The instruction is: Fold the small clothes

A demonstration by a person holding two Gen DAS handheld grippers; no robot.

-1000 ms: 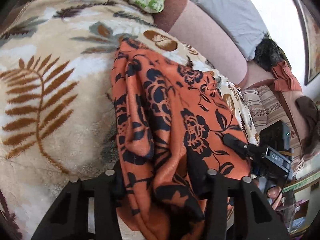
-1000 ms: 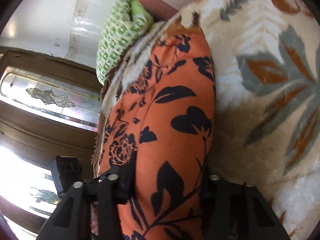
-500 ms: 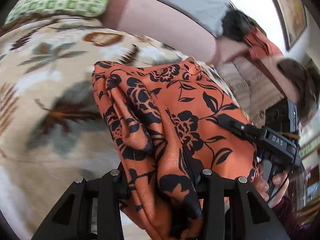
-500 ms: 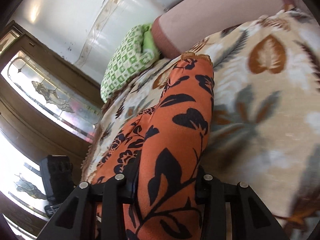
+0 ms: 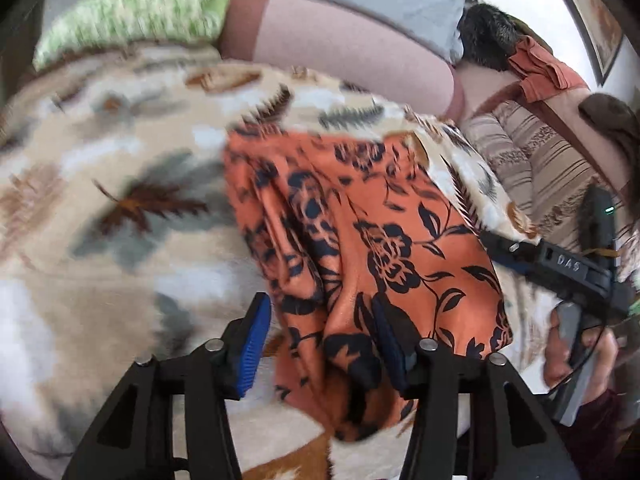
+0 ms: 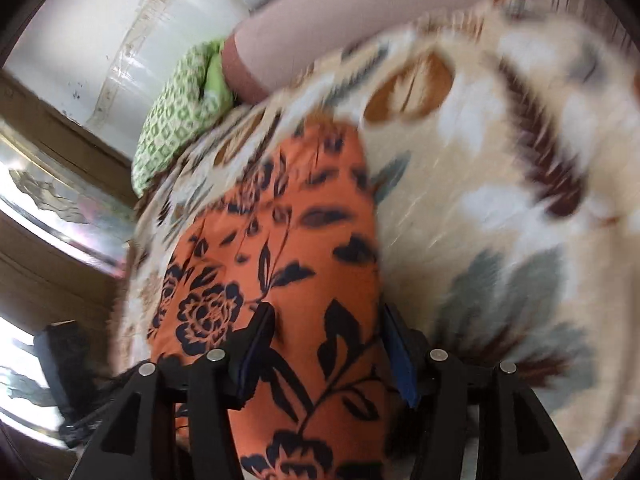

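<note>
An orange garment with a black flower print (image 5: 360, 232) lies folded on a cream leaf-patterned blanket (image 5: 120, 208). My left gripper (image 5: 320, 332) is open, its blue pads apart, with the garment's near edge lying loose between them. My right gripper (image 6: 324, 344) is also open around the other end of the garment (image 6: 288, 248), the cloth lying between its pads. The right gripper also shows in the left wrist view (image 5: 560, 268), at the garment's right edge, held by a hand.
A green checked pillow (image 5: 136, 20) and a pink bolster (image 5: 340, 44) lie at the far edge of the blanket. A striped cushion (image 5: 532, 172) and clothes are piled at the right. A wooden window frame (image 6: 48, 208) is to the left of the bed.
Both grippers have opened and let go of the garment, which has dropped onto the blanket. Both cameras have pulled back a little and the views are blurred by motion.
</note>
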